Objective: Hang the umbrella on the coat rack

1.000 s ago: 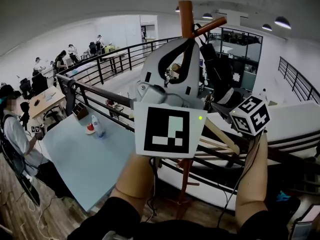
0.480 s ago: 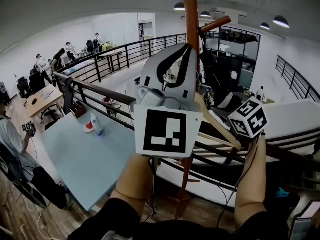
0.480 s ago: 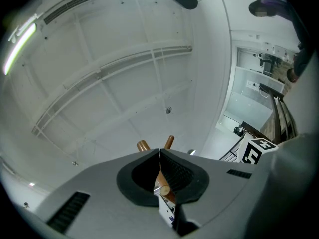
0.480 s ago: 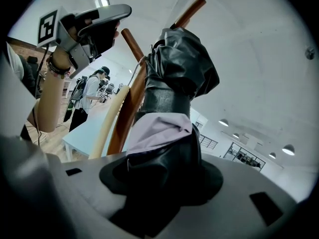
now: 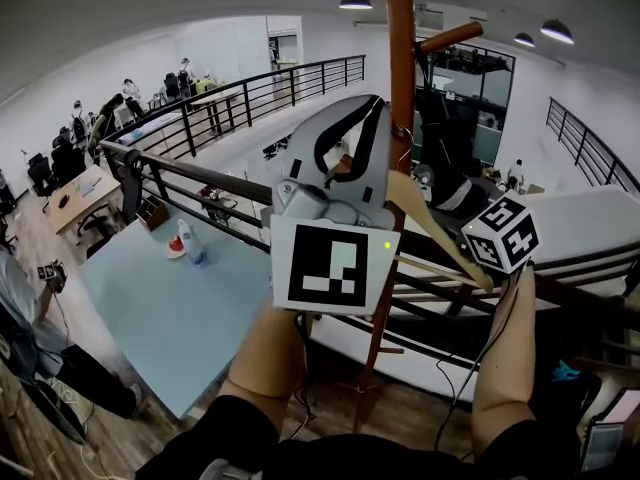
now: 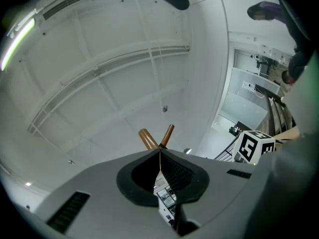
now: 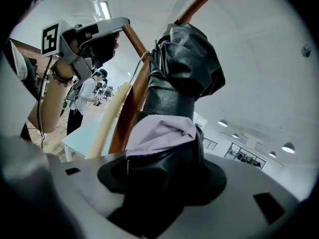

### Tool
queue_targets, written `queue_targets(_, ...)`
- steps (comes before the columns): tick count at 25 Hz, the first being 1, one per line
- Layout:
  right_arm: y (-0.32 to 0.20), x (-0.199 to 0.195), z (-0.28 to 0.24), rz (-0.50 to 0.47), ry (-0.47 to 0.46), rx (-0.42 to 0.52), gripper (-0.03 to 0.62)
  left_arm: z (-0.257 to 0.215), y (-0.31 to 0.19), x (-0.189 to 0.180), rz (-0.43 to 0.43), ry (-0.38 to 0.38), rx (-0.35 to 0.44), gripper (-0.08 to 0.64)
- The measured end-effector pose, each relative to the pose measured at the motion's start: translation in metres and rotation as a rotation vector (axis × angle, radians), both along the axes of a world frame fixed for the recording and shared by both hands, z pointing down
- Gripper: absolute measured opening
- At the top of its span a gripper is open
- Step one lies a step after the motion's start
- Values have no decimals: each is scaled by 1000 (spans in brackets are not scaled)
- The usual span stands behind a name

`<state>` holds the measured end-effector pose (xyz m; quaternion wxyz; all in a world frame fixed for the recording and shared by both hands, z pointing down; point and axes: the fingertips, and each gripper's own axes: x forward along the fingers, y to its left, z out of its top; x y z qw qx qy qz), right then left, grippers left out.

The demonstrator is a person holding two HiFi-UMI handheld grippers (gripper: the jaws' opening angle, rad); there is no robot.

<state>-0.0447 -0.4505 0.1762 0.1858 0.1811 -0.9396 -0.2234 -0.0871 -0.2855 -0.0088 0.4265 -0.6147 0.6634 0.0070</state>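
Note:
The brown coat rack pole (image 5: 400,58) rises at centre with a peg (image 5: 452,36) angled up to the right. The folded black umbrella (image 5: 440,148) hangs just right of the pole. My left gripper (image 5: 376,105) points up beside the pole, below the peg. In the left gripper view its jaws (image 6: 159,152) meet at the tips, and the pole top (image 6: 147,138) shows beyond them. My right gripper (image 7: 162,156) has the umbrella (image 7: 179,73) filling its jaws, which are opening; the fabric lies against the pads. Its marker cube (image 5: 500,236) shows at the right.
A pale wooden hanger (image 5: 430,228) hangs on the rack between my grippers. A light blue table (image 5: 170,308) with a bottle (image 5: 190,248) stands at the lower left. Behind it runs a black railing (image 5: 200,183). People sit at desks far left.
Both grippers have sunk a little against the rack, so the peg and pole top stand higher above the left jaws. The umbrella stays beside the pole.

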Motion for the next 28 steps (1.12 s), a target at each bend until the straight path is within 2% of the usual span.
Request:
queue_targets(4, -2, 2, 2, 17, -8, 23, 277, 7, 0, -6, 5, 5, -8, 15)
queue_targets(8, 0, -9, 0, 42, -19, 37, 314, 11, 5, -27, 18, 20, -14, 15)
queue_targets(13, -3, -4, 4, 94, -63, 57, 333, 29, -2, -36, 37, 33, -45, 15)
queue_targets(22, 13, 23, 0, 54, -181, 2, 356, 55, -22, -17, 102, 34, -112, 15)
queue_targets(28, 20, 54, -8, 81, -256, -5, 356, 63, -27, -1, 147, 38, -131, 15)
